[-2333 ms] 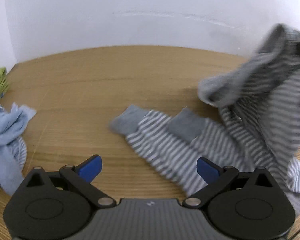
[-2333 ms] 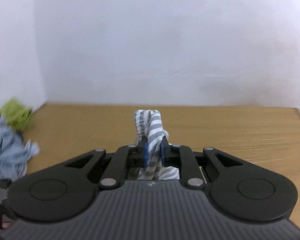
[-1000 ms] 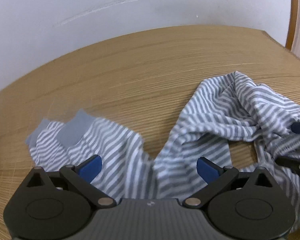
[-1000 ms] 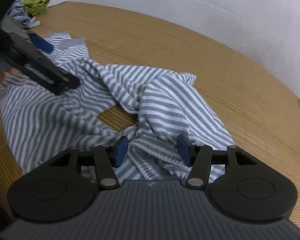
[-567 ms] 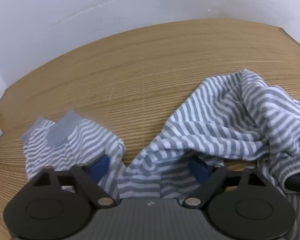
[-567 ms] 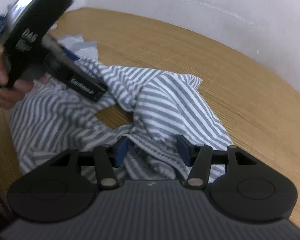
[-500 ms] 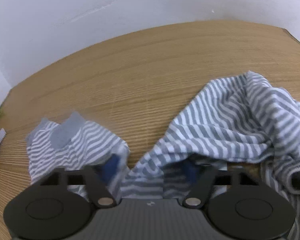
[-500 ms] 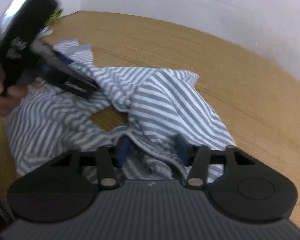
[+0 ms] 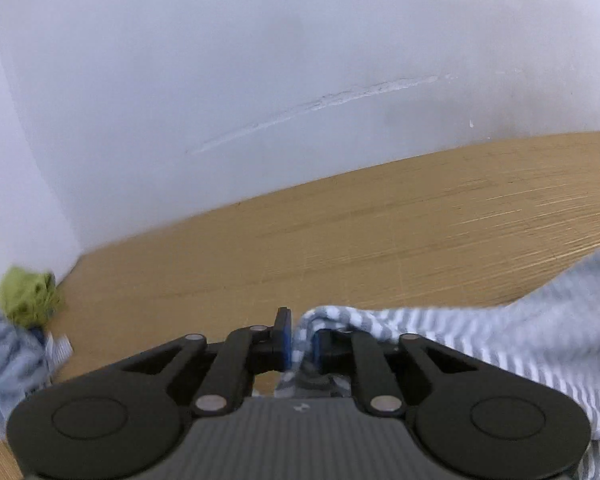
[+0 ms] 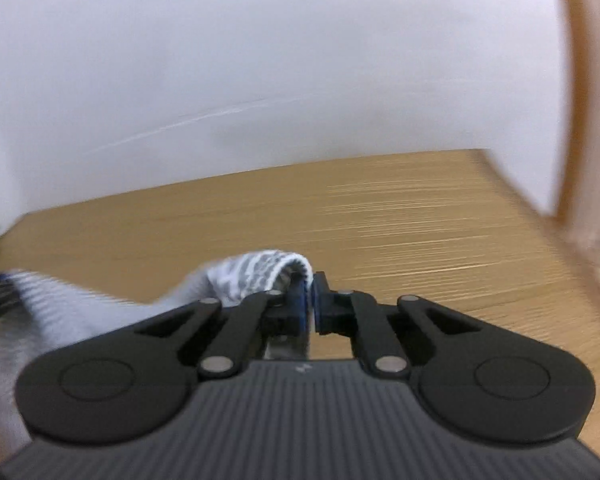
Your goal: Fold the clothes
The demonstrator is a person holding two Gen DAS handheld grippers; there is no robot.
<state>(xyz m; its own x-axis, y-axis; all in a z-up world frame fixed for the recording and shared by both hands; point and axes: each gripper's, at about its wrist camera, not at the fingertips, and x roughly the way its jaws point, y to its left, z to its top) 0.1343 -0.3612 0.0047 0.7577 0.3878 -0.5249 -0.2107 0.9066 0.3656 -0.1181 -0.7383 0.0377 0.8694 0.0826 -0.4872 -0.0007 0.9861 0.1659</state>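
A plain domestic room, by the look of it, is showing here: a wooden tabletop [image 9: 380,240] is running across the middle of the frame, a bare white wall [image 9: 260,60] with a scuff is filling the upper half, and crumpled laundry [image 9: 24,300] is lying piled at the lower left.

Desk [image 9: 380,240]: light wood, grain lines running roughly left to right, its far edge meeting a white wall [image 9: 260,80]. At the far left corner a crumpled green cloth [image 9: 28,294] lies on the surface. Just near of it, touching, sits a heap of pale blue fabric [image 9: 8,364]. The middle and right of the surface show bare wood. The right end of the desk stops at a corner [image 10: 484,156].
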